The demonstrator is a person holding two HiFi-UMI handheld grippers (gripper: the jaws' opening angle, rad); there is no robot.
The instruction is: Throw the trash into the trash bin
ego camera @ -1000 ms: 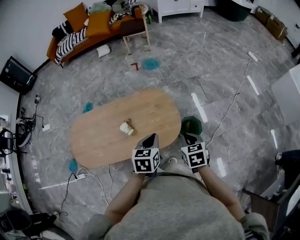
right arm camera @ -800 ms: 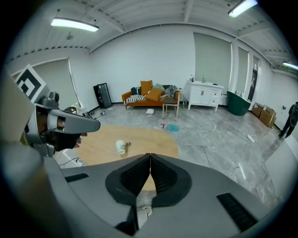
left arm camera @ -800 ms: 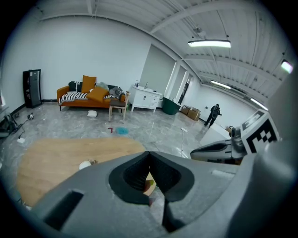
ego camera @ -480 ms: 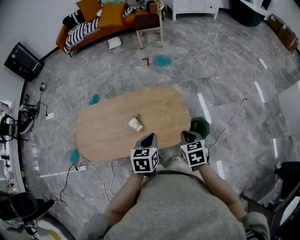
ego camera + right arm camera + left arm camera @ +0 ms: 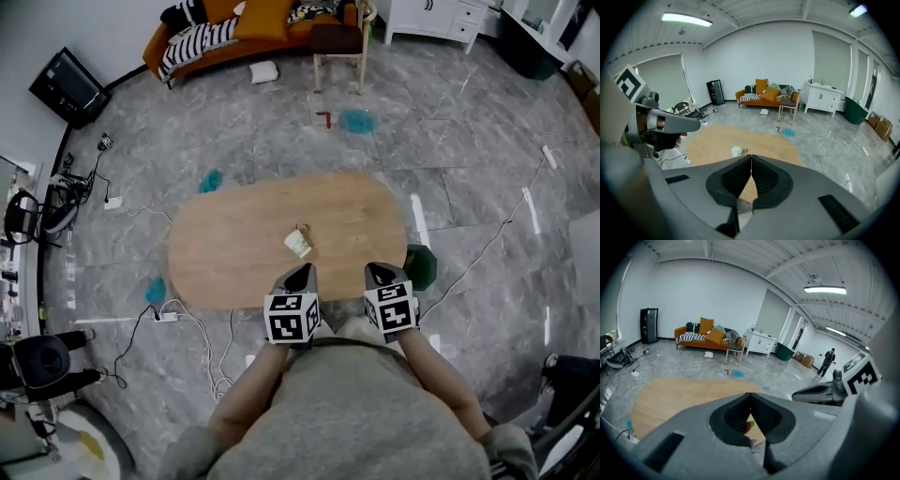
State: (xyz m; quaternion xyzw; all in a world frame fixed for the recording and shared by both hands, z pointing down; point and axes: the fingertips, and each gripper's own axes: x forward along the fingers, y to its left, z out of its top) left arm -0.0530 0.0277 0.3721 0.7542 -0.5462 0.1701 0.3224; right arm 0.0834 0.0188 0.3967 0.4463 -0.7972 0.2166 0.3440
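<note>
Firstly, left gripper [image 5: 299, 273]: jaws pressed together with nothing between them; it hovers over the near edge of the table [image 5: 216, 253], just short of the trash
paper cup [image 5: 298, 244]: white, mid-table, a small brown scrap [image 5: 302, 228] touching it; near both grippers, held by neither
right gripper [image 5: 377, 271]: jaws likewise closed and empty
trash bin [image 5: 421, 266]: dark green, on the floor just beside the table's right end, partly under its rim
risk: closed jaws would likely shove the light cup, which could roll away; the scrap may get left behind; a release could miss, since the tabletop overhangs part of the bin; floor cables [image 5: 202, 342] near the feet could snag a step
head view: alone shows bin, cup and both grippers together
left gripper view: its own jaws hide the cup; only it shows a distant person [image 5: 828, 361]
right gripper view: the cup sits clear beyond the jaws; the bin is out of sight
</note>
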